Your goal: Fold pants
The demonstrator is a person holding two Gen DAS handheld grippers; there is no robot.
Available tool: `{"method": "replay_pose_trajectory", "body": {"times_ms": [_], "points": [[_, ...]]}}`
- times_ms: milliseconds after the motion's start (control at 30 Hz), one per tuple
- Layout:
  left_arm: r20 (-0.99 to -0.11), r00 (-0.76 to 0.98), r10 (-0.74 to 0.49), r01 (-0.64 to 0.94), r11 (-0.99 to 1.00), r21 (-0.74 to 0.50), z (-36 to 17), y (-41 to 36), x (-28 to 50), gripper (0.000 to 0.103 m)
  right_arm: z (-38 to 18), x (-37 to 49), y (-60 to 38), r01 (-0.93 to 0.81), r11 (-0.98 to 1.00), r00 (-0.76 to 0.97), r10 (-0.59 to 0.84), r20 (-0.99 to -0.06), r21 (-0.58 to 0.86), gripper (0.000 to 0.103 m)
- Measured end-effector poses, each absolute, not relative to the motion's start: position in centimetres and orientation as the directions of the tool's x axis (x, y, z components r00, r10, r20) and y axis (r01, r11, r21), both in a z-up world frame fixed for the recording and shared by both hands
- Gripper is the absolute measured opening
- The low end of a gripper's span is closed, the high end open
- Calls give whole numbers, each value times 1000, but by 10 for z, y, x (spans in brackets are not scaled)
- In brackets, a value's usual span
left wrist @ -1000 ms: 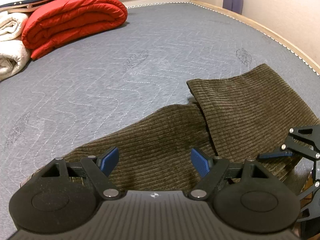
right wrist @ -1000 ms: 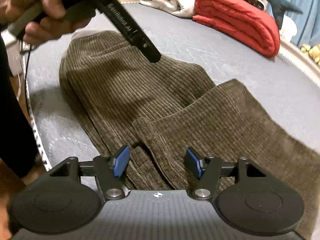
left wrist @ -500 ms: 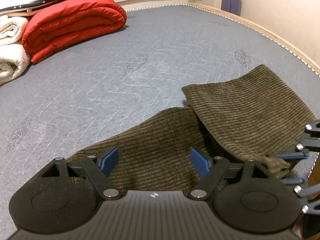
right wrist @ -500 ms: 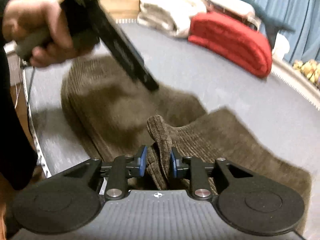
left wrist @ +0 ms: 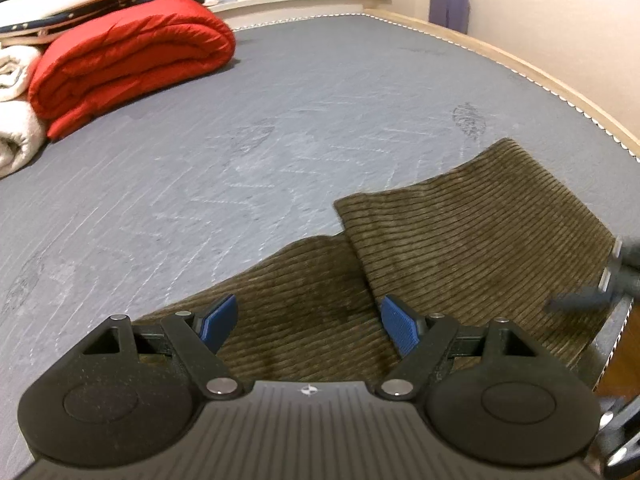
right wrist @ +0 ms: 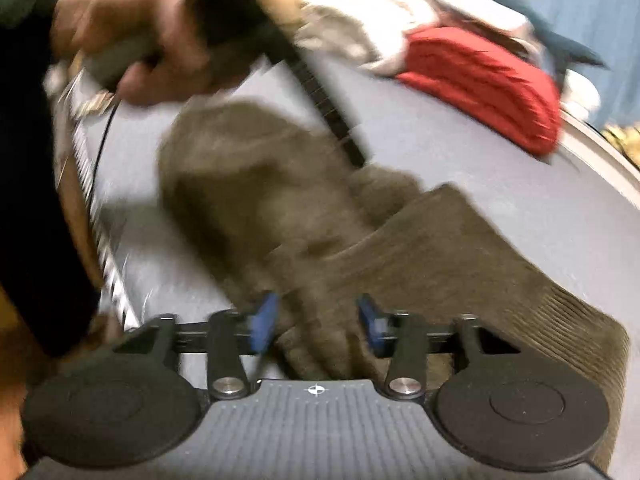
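Hovering over the pants (left wrist: 472,248) on the mattress (left wrist: 280,112), left gripper (left wrist: 308,322) jaws apart; right gripper (right wrist: 318,320) jaws just reopening, a fold between them, unpinched.

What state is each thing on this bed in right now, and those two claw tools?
Pants: partly folded, lying on the mattress.
Red quilt: folded, set aside.
Left gripper: open, empty, above the pants.
Right gripper: jaws just opened, fabric between the fingers, not pinched.
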State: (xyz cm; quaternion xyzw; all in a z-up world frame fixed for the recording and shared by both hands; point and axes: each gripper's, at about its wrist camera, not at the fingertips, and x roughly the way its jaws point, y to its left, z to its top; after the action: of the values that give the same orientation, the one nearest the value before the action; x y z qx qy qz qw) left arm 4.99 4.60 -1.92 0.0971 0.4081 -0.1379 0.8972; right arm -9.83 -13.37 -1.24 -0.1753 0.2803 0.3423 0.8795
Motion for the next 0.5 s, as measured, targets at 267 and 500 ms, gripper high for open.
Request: {"method": "replay_pose_trajectory", "body": {"times_ms": [267, 500], "points": [[-769, 594, -238, 429, 902, 52, -27, 1, 54, 48, -8, -69, -228, -184, 980, 801, 108, -589, -72, 81], [-788, 544, -287, 505, 862, 35, -38, -27, 49, 45, -39, -55, -308, 173, 967, 669, 25, -742, 189, 92]]}}
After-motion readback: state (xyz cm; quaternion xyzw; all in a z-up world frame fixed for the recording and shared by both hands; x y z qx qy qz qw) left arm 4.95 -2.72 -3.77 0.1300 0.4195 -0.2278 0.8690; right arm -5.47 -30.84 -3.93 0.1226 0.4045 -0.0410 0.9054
